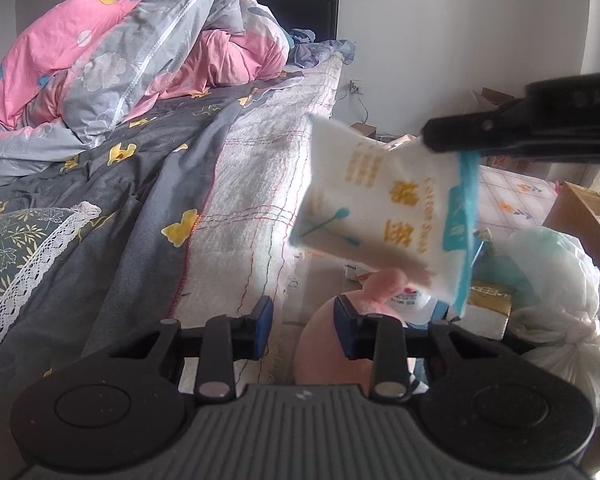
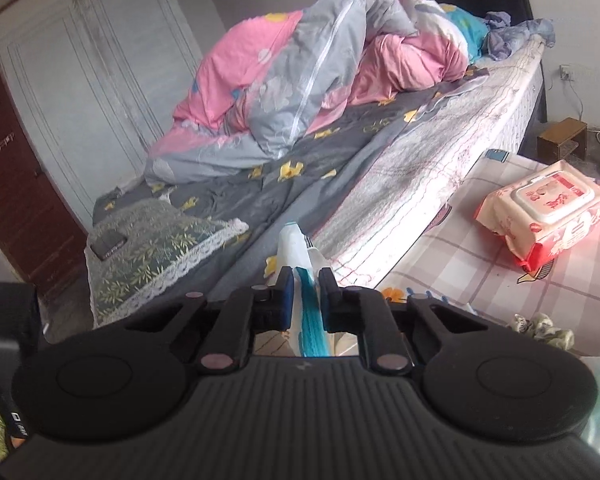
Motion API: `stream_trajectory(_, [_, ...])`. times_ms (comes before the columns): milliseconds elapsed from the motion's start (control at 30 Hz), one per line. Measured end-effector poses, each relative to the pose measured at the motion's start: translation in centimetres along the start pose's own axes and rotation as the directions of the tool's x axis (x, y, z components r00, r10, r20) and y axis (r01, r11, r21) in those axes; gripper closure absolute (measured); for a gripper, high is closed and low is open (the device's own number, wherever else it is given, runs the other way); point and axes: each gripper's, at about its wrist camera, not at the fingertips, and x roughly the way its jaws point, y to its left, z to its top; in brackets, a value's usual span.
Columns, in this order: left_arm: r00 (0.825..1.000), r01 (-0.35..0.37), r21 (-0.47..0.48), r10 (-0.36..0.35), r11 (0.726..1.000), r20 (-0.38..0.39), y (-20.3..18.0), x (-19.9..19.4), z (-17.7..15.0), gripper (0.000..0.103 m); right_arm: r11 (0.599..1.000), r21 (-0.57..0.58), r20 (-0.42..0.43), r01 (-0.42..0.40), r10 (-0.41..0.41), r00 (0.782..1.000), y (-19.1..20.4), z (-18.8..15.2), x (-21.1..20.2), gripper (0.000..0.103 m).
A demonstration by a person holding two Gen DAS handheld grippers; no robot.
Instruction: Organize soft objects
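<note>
Soft things lie all round this room, and the bed (image 2: pixel 380 168) is the largest place that could take them; it runs from 7 o'clock up to 1 o'clock in the right wrist view. A pink and grey quilt (image 2: pixel 312 76) is heaped at its head, likely pushed aside and not yet folded, which leaves the grey sheet (image 2: pixel 260 200) bare as a landing spot. A lace-edged pillow (image 2: pixel 156 256) sits at the foot, at 9 o'clock.

To the right, at 3 o'clock, a desk (image 2: pixel 480 248) with a checked cloth carries a wipes pack (image 2: pixel 548 216), lying flat and well apart from both grippers.

The swab bag (image 1: pixel 384 216) is off every surface, hanging in the air beside the mattress edge, near the centre of the left wrist view. The right gripper (image 2: pixel 306 284) pinches it by its teal end seam, fingers (image 2: pixel 286 296) pressed on the film, so the pouch dangles tilted and blurred; a seam grip suits a limp pack that offers no firm side.

The left gripper (image 1: pixel 304 326) holds nothing, its fingers (image 1: pixel 262 328) spread. It hovers low at 6 o'clock over a pink plush (image 1: pixel 332 344), probably lined up to take that next. White bags (image 1: pixel 560 292) crowd the floor at 4 o'clock.
</note>
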Motion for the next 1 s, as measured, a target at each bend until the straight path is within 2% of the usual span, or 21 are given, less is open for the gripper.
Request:
stream_trajectory(67, [1.0,0.007,-0.01,-0.007,1.0,0.005,0.0,-0.6,0.1,0.069,1.0,-0.001,0.044,0.025,-0.025,0.999,-0.1,0.1,-2.3,0.091])
stream_trajectory(200, [0.998,0.046,-0.031,-0.045,0.998,0.037,0.2,-2.7,-0.1,0.068,0.99,-0.056,0.103,0.131,-0.125,0.987,0.2,-0.6,-6.0,0.091])
stream_trajectory(300, [0.993,0.112,-0.077,-0.109,0.991,0.043,0.6,-3.9,-0.2,0.068,0.973,-0.109,0.083,0.202,-0.194,0.977,1.2,-2.4,-6.5,0.091])
stream_trajectory(400, [0.982,0.189,-0.148,-0.187,0.971,0.026,1.4,-4.1,-0.3,0.068,0.966,-0.152,0.014,0.208,-0.209,0.978,2.5,-5.3,-5.2,0.09])
stream_trajectory(500, [0.971,0.235,-0.199,-0.239,0.951,0.007,2.1,-4.1,-0.5,0.068,0.978,-0.131,-0.072,0.16,-0.17,0.983,3.3,-8.5,-3.2,0.088])
stream_trajectory(633, [0.958,0.28,-0.236,-0.288,0.931,0.001,2.8,-4.5,-1.0,0.067,0.992,-0.108,-0.109,0.068,-0.08,0.991,4.6,-10.8,-2.8,0.077])
stream_trajectory(700, [0.95,0.303,-0.244,-0.313,0.921,0.001,2.9,-4.6,-1.1,0.063,0.995,-0.097,-0.129,0.037,-0.049,0.99,4.9,-11.4,-2.8,0.058])
stream_trajectory(800, [0.93,0.355,-0.245,-0.368,0.902,-0.008,2.5,-4.7,-1.3,0.048,0.999,-0.007,-0.165,-0.053,0.051,0.985,4.0,-11.7,-2.7,0.044])
stream_trajectory(833, [0.921,0.373,-0.248,-0.388,0.894,-0.014,2.3,-4.6,-1.4,0.047,0.997,0.027,-0.17,-0.073,0.076,0.982,3.7,-11.8,-2.8,0.041])
stream_trajectory(933, [0.907,0.401,-0.232,-0.42,0.886,-0.036,1.5,-4.2,-1.4,0.045,0.989,0.102,-0.157,-0.105,0.12,0.98,2.5,-11.8,-3.8,0.04])
stream_trajectory(1000, [0.903,0.408,-0.208,-0.427,0.889,-0.054,0.7,-3.9,-1.4,0.045,0.987,0.132,-0.146,-0.09,0.109,0.983,1.6,-11.7,-4.9,0.04])
